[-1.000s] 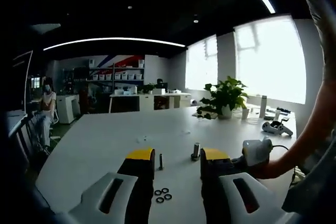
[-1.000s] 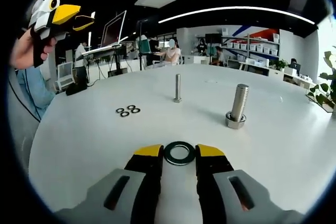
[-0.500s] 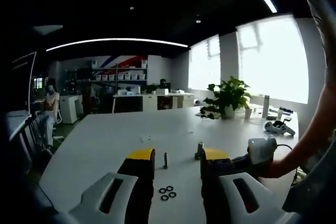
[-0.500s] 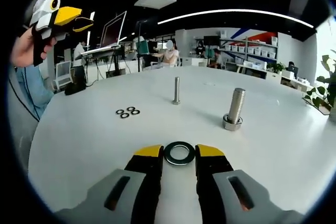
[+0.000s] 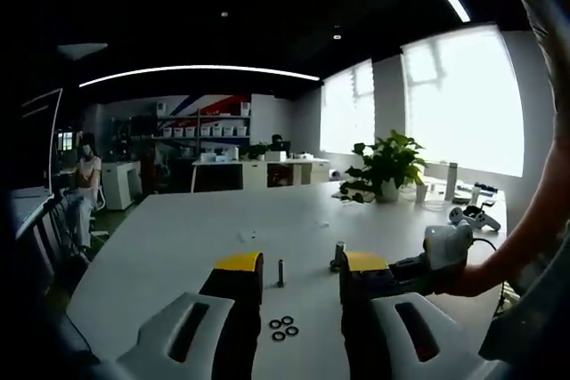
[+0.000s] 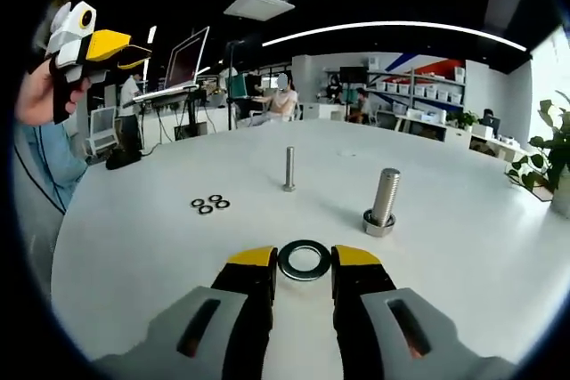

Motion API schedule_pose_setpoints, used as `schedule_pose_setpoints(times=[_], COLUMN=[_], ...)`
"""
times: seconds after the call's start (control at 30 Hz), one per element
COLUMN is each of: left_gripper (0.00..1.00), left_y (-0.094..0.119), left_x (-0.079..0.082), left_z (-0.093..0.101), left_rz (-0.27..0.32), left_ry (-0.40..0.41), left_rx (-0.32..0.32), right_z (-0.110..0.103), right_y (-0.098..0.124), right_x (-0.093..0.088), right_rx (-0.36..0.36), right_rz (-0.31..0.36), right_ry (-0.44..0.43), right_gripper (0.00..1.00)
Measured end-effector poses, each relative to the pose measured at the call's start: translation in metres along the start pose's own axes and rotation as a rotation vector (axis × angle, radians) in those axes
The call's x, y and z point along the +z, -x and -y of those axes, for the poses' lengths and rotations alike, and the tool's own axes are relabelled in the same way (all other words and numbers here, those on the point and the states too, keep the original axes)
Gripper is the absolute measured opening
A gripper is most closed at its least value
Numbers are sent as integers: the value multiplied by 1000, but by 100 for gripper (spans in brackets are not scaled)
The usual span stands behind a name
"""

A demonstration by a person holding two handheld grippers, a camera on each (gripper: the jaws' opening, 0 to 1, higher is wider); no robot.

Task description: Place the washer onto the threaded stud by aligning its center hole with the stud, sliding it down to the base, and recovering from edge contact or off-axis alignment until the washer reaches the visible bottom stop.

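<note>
White counter (image 6: 134, 246) spreads wide around us, its far edge well off. Our right claw (image 6: 304, 260) clamps a flat dark ring washer (image 6: 304, 259) short of the threaded stud (image 6: 383, 203). Our left claw (image 5: 296, 266) hangs apart, raised.

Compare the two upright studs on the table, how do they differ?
The thick stud is much wider than the slim stud. The thick stud stands in a bulky nut-like base; the slim stud has just a small foot. The thick stud stands nearer the right tongs. Both are grey metal, upright and bare.
</note>
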State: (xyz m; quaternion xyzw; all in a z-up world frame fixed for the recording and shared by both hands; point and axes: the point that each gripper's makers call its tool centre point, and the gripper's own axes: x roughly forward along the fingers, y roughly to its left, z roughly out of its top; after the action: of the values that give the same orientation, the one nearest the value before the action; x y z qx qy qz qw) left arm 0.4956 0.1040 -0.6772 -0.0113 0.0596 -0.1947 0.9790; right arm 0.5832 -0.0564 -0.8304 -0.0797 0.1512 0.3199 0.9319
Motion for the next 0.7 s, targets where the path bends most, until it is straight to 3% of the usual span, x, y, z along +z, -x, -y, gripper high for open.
schedule_pose_setpoints(times=[0.7], left_gripper=[32], left_y=[2], left_x=[4], left_z=[-2], left_rz=[12], left_ry=[11], left_rx=[-1], right_z=[33], right_y=[5], right_x=[50], right_rx=[-85], right_rz=[76], right_ry=[59], right_gripper=[25])
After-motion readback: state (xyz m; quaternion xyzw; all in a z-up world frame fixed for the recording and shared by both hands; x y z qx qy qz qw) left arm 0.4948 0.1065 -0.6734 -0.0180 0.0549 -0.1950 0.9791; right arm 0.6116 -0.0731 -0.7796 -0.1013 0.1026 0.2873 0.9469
